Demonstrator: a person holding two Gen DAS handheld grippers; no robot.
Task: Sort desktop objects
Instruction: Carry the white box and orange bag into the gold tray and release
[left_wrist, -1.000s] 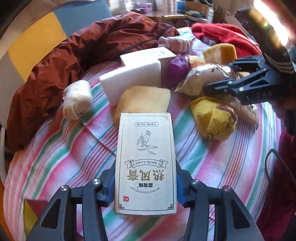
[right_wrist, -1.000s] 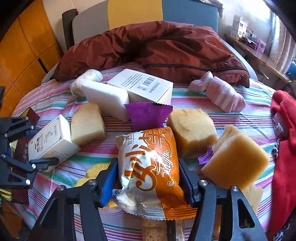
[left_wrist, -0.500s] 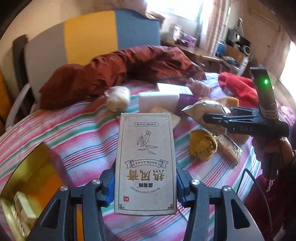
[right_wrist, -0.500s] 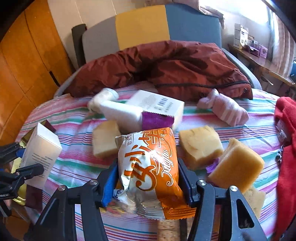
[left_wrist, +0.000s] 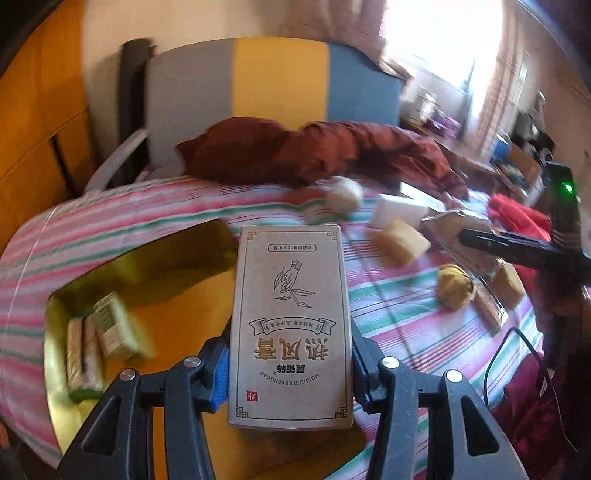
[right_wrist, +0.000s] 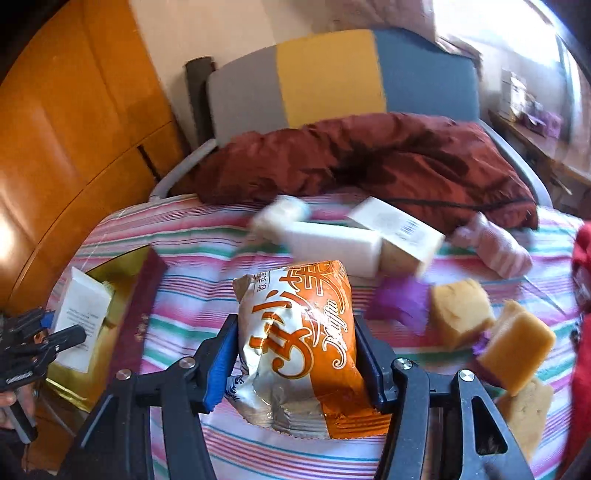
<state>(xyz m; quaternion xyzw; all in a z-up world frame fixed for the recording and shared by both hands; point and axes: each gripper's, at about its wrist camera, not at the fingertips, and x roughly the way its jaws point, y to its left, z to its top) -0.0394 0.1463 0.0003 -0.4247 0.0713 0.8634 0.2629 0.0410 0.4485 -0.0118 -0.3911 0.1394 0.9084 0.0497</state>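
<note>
My left gripper (left_wrist: 290, 363) is shut on a beige carton with Chinese print (left_wrist: 290, 317), held above the right edge of a gold box (left_wrist: 155, 295) that holds several small cartons (left_wrist: 98, 343). In the right wrist view that carton (right_wrist: 83, 317) and left gripper (right_wrist: 48, 338) hang over the gold box (right_wrist: 114, 271) at the far left. My right gripper (right_wrist: 295, 354) is shut on an orange and silver snack bag (right_wrist: 299, 343), held above the striped cloth (right_wrist: 192, 288).
On the striped table lie a white block (right_wrist: 332, 247), a white barcoded box (right_wrist: 399, 230), a purple wrapper (right_wrist: 400, 302), several yellow sponges (right_wrist: 461, 314), a pink sock (right_wrist: 491, 247) and a rolled cream sock (left_wrist: 343, 192). A maroon jacket (right_wrist: 369, 158) lies behind, red cloth (left_wrist: 517, 218) at right.
My left gripper has carried the carton left, from over the striped cloth to over the gold box. My right gripper has lifted and moved leftward with the snack bag.
</note>
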